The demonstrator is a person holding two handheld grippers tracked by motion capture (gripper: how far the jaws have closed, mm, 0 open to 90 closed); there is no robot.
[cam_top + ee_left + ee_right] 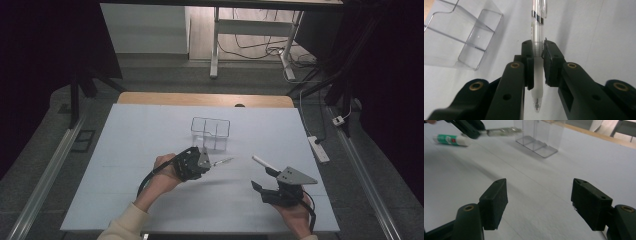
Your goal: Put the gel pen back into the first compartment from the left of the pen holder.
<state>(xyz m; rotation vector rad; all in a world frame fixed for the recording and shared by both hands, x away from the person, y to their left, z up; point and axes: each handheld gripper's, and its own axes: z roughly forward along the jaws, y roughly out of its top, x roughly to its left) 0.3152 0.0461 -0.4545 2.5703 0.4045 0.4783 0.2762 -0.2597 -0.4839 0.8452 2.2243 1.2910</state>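
Between the pads of our left claw (538, 53) sits a slim clear-barrelled pen with silver bands and a frosted white grip (537, 32), clenched at the grip and held above the white bench (150, 200), just in front of the clear plastic two-compartment holder (210, 131). Our right claw (539, 202) is released, pads wide apart over bare bench. We see a white glue stick with a green label (450, 140) lying apart, with open surface all round toward the bench edges.

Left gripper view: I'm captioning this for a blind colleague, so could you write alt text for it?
The left gripper is shut on a clear pen, its two black jaws clamping the barrel, with the pen's tip pointing back toward the camera. A clear plastic organizer stands on the white table at upper left.
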